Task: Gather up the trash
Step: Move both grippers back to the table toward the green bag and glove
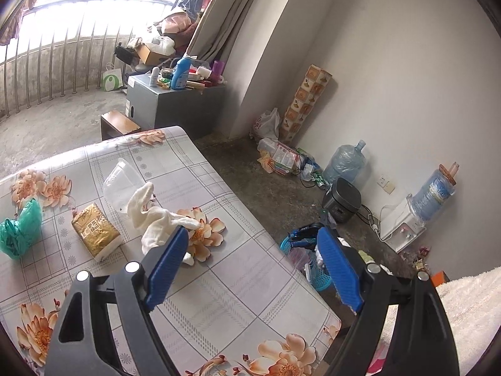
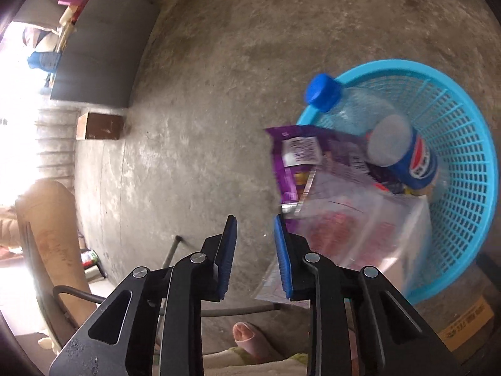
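We see the left gripper with its blue pads spread wide and nothing between them, poised above the near right part of a table covered by a floral checked cloth. On that cloth, left of the gripper, lie a crumpled white rag, a clear plastic cup tipped on its side just beyond the rag, a gold packet further left, and a bunched green plastic bag at the far left edge. Past the table's right edge, on the concrete floor, we note a blue mesh waste basket, partly hidden behind the left gripper's right finger. In the right wrist view the right gripper points steeply down at the floor just left of the same basket; its jaws stand partly closed, with a narrow gap and bare floor showing between the pads, so it pinches nothing. The basket holds a clear bottle with a blue cap, a blue cola can, a purple snack wrapper hanging over the near left rim, and a clear plastic bag with red print that lies against the right finger's outer side; we cannot tell whether they touch. A person's bare toe shows at the bottom edge.
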`<act>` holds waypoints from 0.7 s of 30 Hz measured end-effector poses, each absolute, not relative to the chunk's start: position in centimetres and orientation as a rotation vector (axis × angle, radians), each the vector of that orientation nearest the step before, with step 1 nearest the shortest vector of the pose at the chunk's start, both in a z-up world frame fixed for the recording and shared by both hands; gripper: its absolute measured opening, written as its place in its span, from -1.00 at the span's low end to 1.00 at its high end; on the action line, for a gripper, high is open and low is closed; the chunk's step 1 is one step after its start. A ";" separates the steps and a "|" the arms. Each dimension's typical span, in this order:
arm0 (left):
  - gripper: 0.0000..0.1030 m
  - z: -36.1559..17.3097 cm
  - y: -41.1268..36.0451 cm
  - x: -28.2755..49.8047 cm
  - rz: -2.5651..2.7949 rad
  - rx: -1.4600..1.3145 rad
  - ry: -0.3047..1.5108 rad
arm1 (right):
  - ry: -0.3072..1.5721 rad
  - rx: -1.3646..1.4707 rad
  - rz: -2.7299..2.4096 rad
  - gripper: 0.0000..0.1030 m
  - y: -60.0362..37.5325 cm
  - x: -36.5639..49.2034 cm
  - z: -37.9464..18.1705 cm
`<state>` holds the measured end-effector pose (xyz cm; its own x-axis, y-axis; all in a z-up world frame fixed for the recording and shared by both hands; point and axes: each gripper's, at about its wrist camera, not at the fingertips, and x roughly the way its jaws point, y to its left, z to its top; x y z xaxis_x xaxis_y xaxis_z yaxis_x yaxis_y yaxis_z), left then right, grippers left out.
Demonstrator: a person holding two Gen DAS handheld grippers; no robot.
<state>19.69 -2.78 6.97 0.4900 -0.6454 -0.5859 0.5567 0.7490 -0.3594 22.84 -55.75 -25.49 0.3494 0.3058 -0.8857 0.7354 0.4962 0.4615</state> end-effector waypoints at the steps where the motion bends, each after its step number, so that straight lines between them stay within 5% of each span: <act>1: 0.59 7.0 -2.8 19.8 -0.737 -0.126 0.761 | 1.223 1.085 -0.387 -0.52 -56.6 21.5 -25.5; 8: 0.59 6.8 -3.2 20.1 -0.749 -0.145 0.765 | 1.173 1.172 -0.512 -0.52 -59.8 14.7 -26.3; 15: 0.59 6.3 -3.5 19.7 -0.736 -0.147 0.780 | 1.171 1.017 -0.217 -0.51 -53.0 21.2 -22.7; 21: 0.60 6.3 -3.1 19.4 -0.721 -0.141 0.775 | 1.270 1.079 -0.151 -0.51 -50.7 25.5 -26.6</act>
<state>19.36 -3.13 6.31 0.4909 -0.6413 -0.5897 0.5422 0.7547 -0.3694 25.48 -50.69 -26.58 0.3558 0.4497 -0.8193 0.6292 0.5329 0.5658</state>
